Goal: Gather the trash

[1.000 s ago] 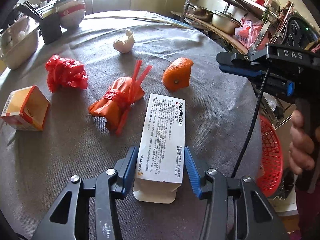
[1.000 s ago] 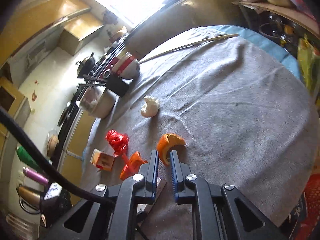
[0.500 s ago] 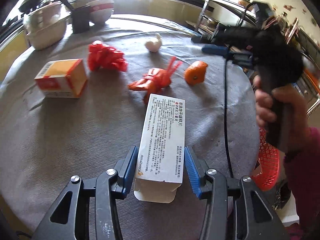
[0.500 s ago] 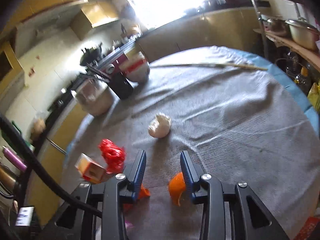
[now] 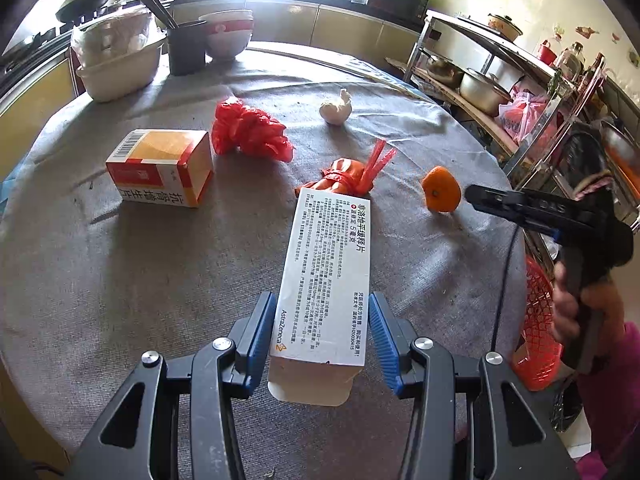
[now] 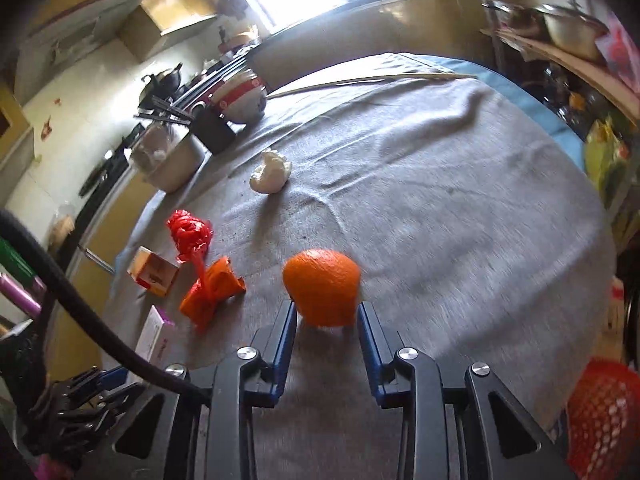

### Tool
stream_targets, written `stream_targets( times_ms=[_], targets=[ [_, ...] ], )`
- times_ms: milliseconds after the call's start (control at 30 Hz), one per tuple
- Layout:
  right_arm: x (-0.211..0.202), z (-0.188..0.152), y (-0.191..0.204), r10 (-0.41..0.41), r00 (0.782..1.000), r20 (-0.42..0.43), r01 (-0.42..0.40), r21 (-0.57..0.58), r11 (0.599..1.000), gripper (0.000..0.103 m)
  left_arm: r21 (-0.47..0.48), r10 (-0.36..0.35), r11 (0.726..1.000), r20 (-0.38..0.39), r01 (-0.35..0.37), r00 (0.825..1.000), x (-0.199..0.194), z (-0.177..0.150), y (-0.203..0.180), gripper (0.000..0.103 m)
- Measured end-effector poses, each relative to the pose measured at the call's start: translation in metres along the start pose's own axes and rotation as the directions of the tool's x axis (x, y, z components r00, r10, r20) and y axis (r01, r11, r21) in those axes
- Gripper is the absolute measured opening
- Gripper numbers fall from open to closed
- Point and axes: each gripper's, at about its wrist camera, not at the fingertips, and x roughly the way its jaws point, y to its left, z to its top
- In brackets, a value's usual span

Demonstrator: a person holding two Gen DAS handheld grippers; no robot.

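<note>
L claw (image 5: 322,334): mine, clamped on white medicine carton (image 5: 326,276) at its near end; carton sticks out fwd, far end over the counter.
R claw (image 6: 327,322): jaws just eased in a bit after opening, part open; orange peel (image 6: 322,286) sits at the blue tips, can't tell if pads touch it. Peel rests on counter.
Counter (image 6: 460,208): round, grey cloth.
Just past L carton: orange tied bag (image 5: 346,174), then red crumpled bag (image 5: 248,130), orange/white box (image 5: 162,166) on its side to the left.
Further out: white crumpled wad (image 5: 336,108), apart from the rest.
Far edge: bowls (image 5: 228,34), black chopstick holder (image 5: 186,50).
Red basket (image 6: 604,412): off the counter edge, my right side, low.
</note>
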Motion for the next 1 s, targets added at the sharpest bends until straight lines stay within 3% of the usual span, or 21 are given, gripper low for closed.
stream_targets(
  times_ms=[33, 67, 133, 233, 500, 567, 600, 633, 833, 1000],
  targets=[
    [-0.004, -0.001, -0.001, 0.002, 1.0, 0.006, -0.002, 0.009, 1.0, 0.04, -0.002, 0.0, 1.0, 0.0, 0.0, 1.0, -0.001, 0.0, 0.0, 0.049],
    [-0.008, -0.001, 0.0, -0.002, 1.0, 0.017, 0.002, 0.006, 1.0, 0.061, -0.004, 0.0, 1.0, 0.0, 0.0, 1.0, -0.002, 0.001, 0.001, 0.049],
    [-0.015, 0.0, 0.008, -0.029, 0.997, 0.065, 0.031, -0.033, 0.999, 0.079, -0.003, 0.005, 1.0, 0.007, -0.005, 1.0, -0.007, 0.0, 0.003, 0.049],
    [-0.017, 0.004, 0.023, -0.023, 0.995, 0.095, 0.034, -0.114, 0.993, 0.079, -0.012, 0.009, 1.0, 0.02, -0.009, 1.0, -0.014, 0.0, 0.005, 0.049],
    [0.034, 0.013, 0.043, -0.14, 0.989, 0.048, 0.148, -0.23, 0.962, 0.077, -0.021, 0.013, 1.0, 0.036, -0.013, 0.999, -0.023, 0.002, 0.005, 0.049],
    [0.045, 0.011, 0.043, -0.185, 0.982, 0.033, 0.188, -0.255, 0.948, 0.065, -0.022, 0.01, 1.0, 0.034, -0.009, 0.999, -0.023, 0.001, 0.004, 0.049],
    [0.048, 0.009, 0.043, -0.197, 0.98, 0.022, 0.196, -0.265, 0.944, 0.044, -0.021, 0.009, 1.0, 0.035, -0.008, 0.999, -0.024, 0.001, 0.004, 0.049],
    [0.049, 0.008, 0.042, -0.206, 0.978, 0.023, 0.205, -0.269, 0.941, 0.041, -0.019, 0.009, 1.0, 0.037, -0.008, 0.999, -0.024, 0.001, 0.004, 0.049],
    [0.006, -0.001, 0.042, -0.09, 0.99, 0.106, 0.112, -0.227, 0.967, 0.038, -0.015, -0.002, 1.0, 0.037, 0.003, 0.999, -0.023, 0.004, -0.001, 0.049],
    [-0.035, -0.017, 0.035, -0.074, 0.984, 0.162, 0.108, -0.213, 0.971, 0.038, 0.022, -0.026, 0.999, 0.044, 0.025, 0.999, -0.024, 0.007, -0.016, 0.049]
  ],
)
